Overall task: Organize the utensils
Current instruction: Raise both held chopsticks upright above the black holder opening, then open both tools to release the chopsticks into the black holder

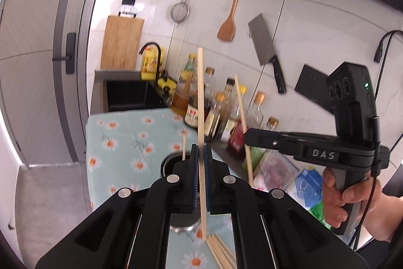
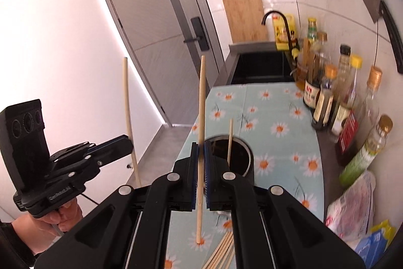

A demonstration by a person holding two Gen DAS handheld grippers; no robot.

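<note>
In the left wrist view my left gripper (image 1: 201, 150) is shut on a pale wooden chopstick (image 1: 200, 92) that stands nearly upright. Behind its jaws sits a round dark holder (image 1: 168, 163) with one chopstick (image 1: 183, 148) standing in it. To the right, a hand holds my right gripper (image 1: 245, 138), shut on a second chopstick (image 1: 240, 102). The right wrist view shows that gripper (image 2: 201, 150) clamping its upright chopstick (image 2: 201, 97) in front of the holder (image 2: 248, 158). My left gripper (image 2: 128, 143) hangs at the left beyond the counter edge. Several loose chopsticks (image 2: 221, 253) lie on the daisy cloth (image 2: 277, 112).
Sauce and oil bottles (image 2: 325, 102) line the wall on the right, with plastic packets (image 2: 352, 203) nearer. A black sink (image 2: 259, 67) and faucet (image 2: 274, 17) lie beyond the cloth. A cleaver (image 1: 267, 49), a wooden spatula (image 1: 228, 27) and a strainer hang on the wall.
</note>
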